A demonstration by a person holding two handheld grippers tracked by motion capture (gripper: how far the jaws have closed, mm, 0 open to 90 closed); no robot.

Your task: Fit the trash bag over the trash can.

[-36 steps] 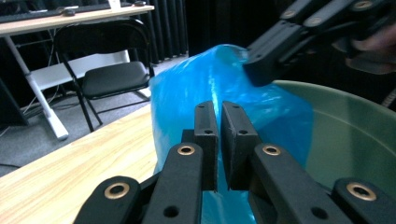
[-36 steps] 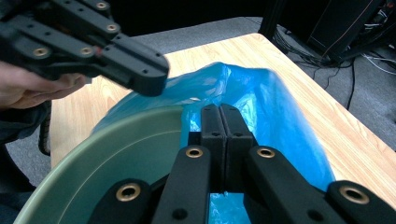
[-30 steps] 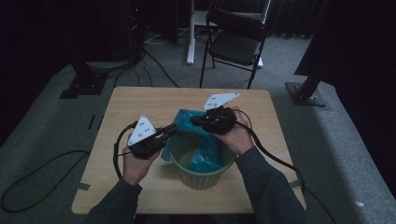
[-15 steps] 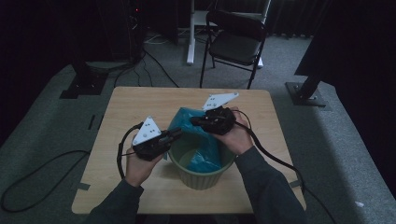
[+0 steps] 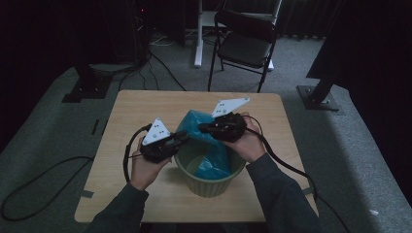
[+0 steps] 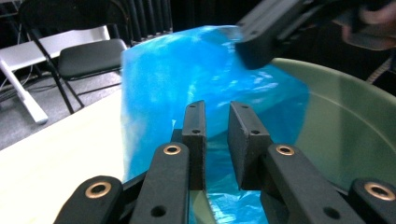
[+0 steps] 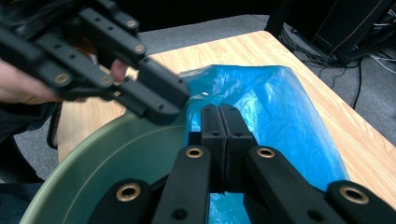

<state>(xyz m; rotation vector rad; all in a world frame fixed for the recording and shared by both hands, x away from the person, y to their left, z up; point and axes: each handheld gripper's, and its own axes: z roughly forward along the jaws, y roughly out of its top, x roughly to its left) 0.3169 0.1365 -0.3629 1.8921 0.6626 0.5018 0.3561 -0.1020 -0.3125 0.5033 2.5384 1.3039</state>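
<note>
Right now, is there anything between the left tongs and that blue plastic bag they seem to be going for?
Nothing visible. The left tongs stand slightly open right at the blue plastic bag, which drapes over the rim of the green bin. The right tongs are shut on the same bag, off to one side, not in the path.

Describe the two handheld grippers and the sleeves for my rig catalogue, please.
Both the left gripper and the right gripper are black, with flat rectangular jaw pads on linkages with brass-coloured rivets. Each carries a grey three-cornered plate with red dots and trails a black cable. The person wears dark grey-green long sleeves.
</note>
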